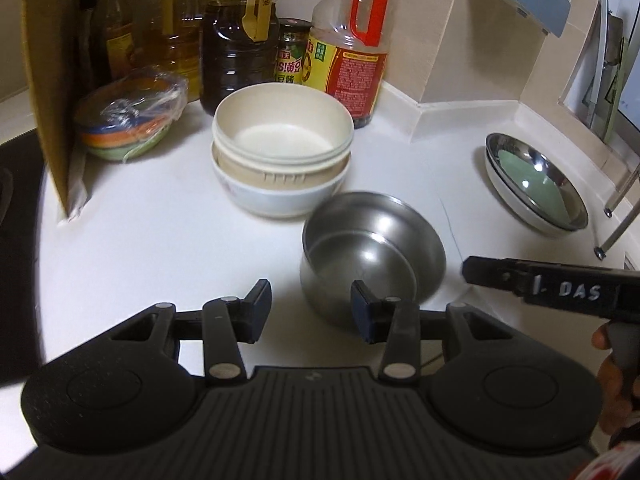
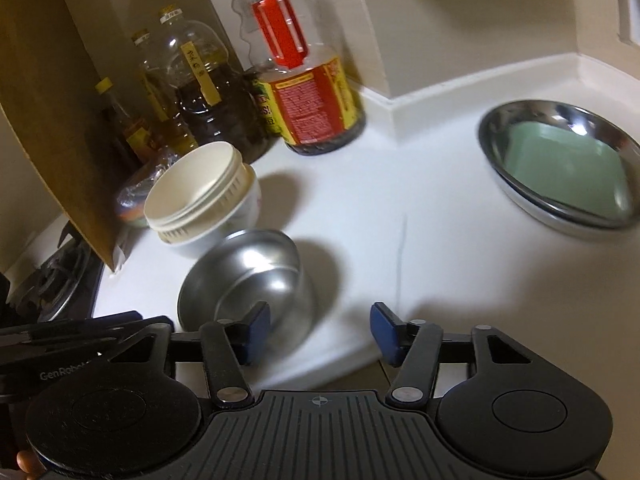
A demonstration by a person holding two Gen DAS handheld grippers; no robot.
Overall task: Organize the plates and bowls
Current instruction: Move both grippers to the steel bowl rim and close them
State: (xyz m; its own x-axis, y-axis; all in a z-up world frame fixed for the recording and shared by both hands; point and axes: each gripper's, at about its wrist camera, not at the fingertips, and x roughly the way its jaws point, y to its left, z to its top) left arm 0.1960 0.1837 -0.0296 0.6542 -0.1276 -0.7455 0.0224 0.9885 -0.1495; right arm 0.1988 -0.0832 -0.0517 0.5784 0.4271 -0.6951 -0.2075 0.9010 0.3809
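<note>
A steel bowl point(image 1: 372, 248) stands on the white counter point(image 1: 160, 232), just ahead of my open, empty left gripper point(image 1: 310, 312); its right finger sits in front of the bowl's near wall. The bowl also shows in the right wrist view point(image 2: 248, 276), blurred, in front of the left finger of my open, empty right gripper point(image 2: 318, 334). A cream bowl nested in a white bowl point(image 1: 282, 160) stands behind it, also seen in the right wrist view point(image 2: 202, 196). A steel plate stacked on a white plate point(image 1: 536, 184) lies at the right, reflecting green point(image 2: 560, 164).
Oil and sauce bottles point(image 1: 352, 48) line the back wall. Coloured bowls wrapped in plastic point(image 1: 132, 120) sit beside a cardboard sheet point(image 1: 48, 80). A gas stove point(image 2: 56, 276) lies left of the counter. A metal rack point(image 1: 616, 200) stands at the far right.
</note>
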